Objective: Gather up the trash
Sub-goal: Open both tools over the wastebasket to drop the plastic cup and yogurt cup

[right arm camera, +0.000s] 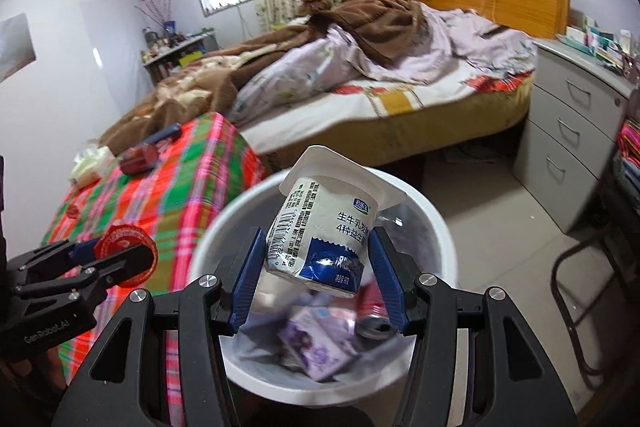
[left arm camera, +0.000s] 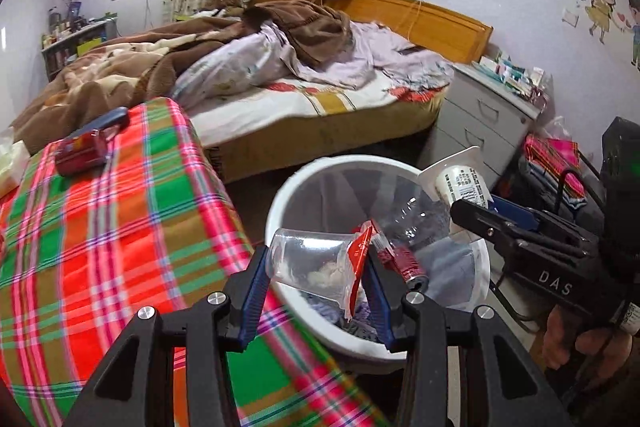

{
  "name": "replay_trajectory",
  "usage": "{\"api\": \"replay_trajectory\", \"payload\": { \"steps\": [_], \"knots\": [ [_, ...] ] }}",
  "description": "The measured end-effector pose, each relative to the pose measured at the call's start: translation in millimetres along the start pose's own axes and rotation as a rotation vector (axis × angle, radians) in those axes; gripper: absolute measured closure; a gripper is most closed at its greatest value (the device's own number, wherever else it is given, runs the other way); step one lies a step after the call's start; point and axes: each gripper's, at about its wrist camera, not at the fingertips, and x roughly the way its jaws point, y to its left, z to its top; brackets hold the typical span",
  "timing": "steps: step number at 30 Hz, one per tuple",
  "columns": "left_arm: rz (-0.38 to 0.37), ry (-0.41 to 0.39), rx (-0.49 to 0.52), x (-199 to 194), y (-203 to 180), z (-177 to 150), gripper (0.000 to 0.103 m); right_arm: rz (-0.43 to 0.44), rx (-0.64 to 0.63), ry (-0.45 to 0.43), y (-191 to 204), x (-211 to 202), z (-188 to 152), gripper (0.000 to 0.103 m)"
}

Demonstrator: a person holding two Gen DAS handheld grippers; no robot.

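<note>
We are clamping our left hand-held gripper (left arm camera: 316, 267) on a clear plastic cup (left arm camera: 308, 259) with a red wrapper (left arm camera: 357, 259), and our right hand-held gripper (right arm camera: 318, 247) on a yogurt cup (right arm camera: 324, 223), both over the white trash bin (right arm camera: 436, 227) beside the bench (left arm camera: 120, 211).

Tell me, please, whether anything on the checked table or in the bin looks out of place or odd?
Yes: a red can lies on its side on the table, near crumpled tissue, apparently uncollected trash. Over the bin, the right gripper holds a yoghurt cup tilted; the left gripper holds a crushed clear cup.
</note>
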Motion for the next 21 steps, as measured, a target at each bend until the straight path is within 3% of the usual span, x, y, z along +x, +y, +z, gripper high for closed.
{"api": "replay_trajectory", "payload": {
  "steps": [8,12,17,21],
  "knots": [
    [-0.017,0.046,0.037,28.5,-22.0,-1.5,0.057,-0.034,-0.004,0.067,-18.7,10.6,-9.7,0.048],
    [-0.012,0.049,0.039,33.6,-25.3,-1.1,0.048,-0.043,-0.009,0.085,-24.2,13.0,-11.2,0.048],
    [-0.014,0.05,0.018,33.5,-22.1,-0.5,0.044,-0.046,-0.021,0.098,-24.4,15.5,-12.7,0.047],
    [-0.008,0.041,0.006,28.7,-15.3,-0.3,0.04,-0.044,-0.021,0.097,-23.8,14.1,-13.2,0.037]
  ]
}}
